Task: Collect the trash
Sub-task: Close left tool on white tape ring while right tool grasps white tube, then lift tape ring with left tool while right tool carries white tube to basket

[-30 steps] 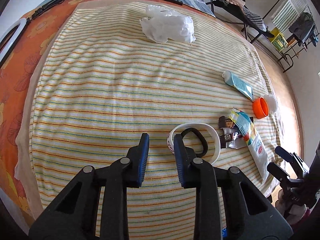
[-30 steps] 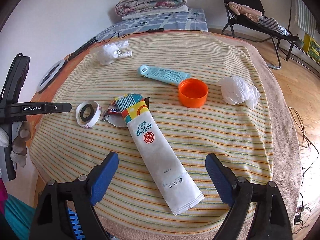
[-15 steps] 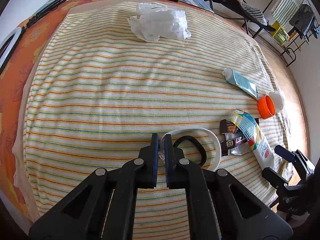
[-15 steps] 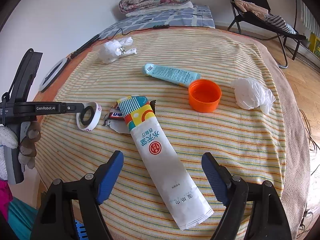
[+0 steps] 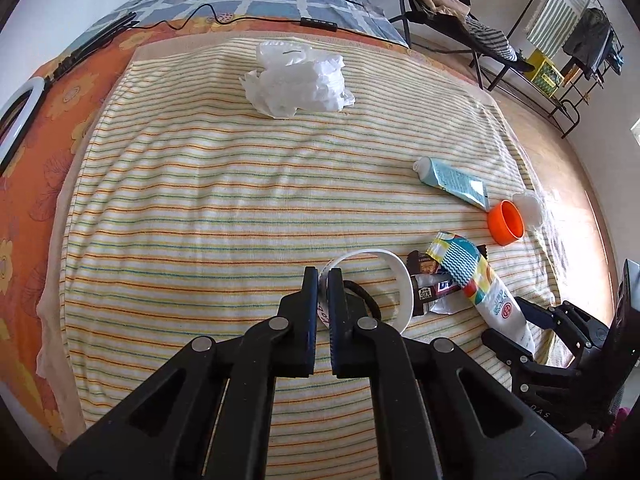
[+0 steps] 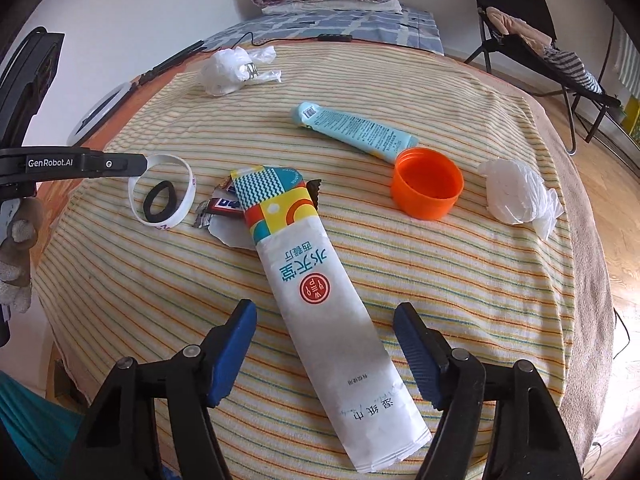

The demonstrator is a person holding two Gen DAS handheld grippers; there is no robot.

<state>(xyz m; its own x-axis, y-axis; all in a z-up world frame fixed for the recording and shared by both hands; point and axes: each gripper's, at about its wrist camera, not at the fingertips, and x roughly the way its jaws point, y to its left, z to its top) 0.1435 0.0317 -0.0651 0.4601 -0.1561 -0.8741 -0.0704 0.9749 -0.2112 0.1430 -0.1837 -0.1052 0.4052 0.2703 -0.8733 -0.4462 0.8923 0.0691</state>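
- My left gripper is clenched on the near wall of the white wristband, which lies on the striped cloth with a black hair tie inside its loop.
- From the left claw the band's loop opens toward 1 o'clock, so I judge a straight lift should bring it off the cloth; the hair tie looks loose and may be left behind.
- My right gripper hangs released, jaws wide, straddling the lower part of the long wet-wipe packet.
- The packet's long axis runs from about 5 o'clock near the right claw up to 11 o'clock, roughly across the jaw gap's closing line, so the right hand is clearly the nearer one for it.
- Candy wrappers are tucked under the packet's top end, just beside the wristband.
- Farther out at 1 o'clock: an orange cap, touching a blue tube, and a crumpled white bag.
- Another white bag lies at 11 o'clock, well apart.
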